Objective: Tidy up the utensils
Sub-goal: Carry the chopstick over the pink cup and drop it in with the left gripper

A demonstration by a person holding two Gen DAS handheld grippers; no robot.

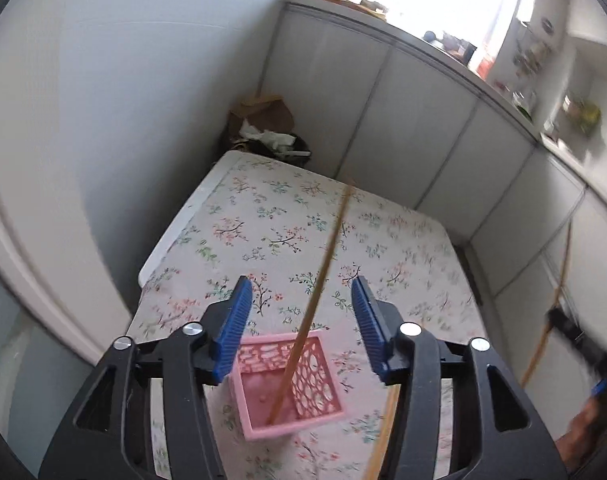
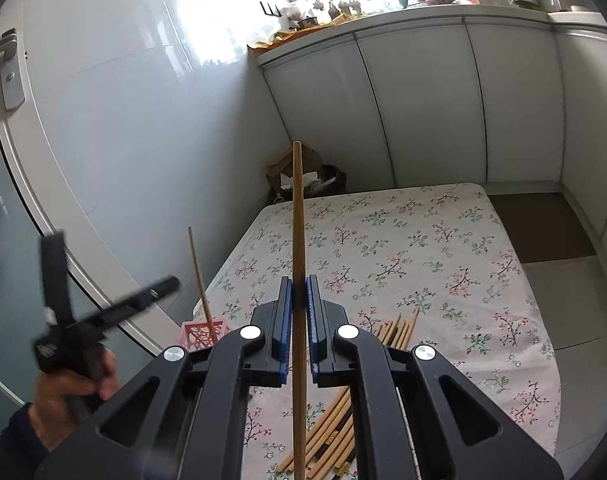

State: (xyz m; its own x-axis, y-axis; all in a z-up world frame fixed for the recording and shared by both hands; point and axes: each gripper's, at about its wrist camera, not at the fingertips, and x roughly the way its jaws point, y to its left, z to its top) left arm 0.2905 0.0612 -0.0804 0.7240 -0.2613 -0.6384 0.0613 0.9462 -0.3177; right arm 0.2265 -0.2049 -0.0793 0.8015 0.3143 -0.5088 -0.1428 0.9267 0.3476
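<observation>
- The left wrist view looks down on the left tongs (image 1: 301, 320), whose blue pads stand wide apart with nothing pressed between them.
- Between and below those pads a pink lattice basket (image 1: 287, 384) sits on the flower-print desk (image 1: 403, 248); one chopstick (image 1: 309, 312) stands slanted in it, its lower end on the basket floor and its top leaning away over the cloth, touching neither pad.
- Only this view shows the inside of the basket. At its right edge the right tongs and the chopstick they carry appear as a blur.
- The right wrist view shows the right tongs (image 2: 299, 296) closed narrow on a second chopstick (image 2: 298, 216), which is held upright between the pads and reaches well above them.
- Only this view shows the pile of chopsticks (image 2: 395, 328) lying loose on the desk just beyond and under the right tongs, well right of the basket.
- Here the basket (image 2: 201, 330) is half hidden at lower left with its chopstick rising from it, and a hand (image 2: 69, 384) grips the left tool's handle.
</observation>
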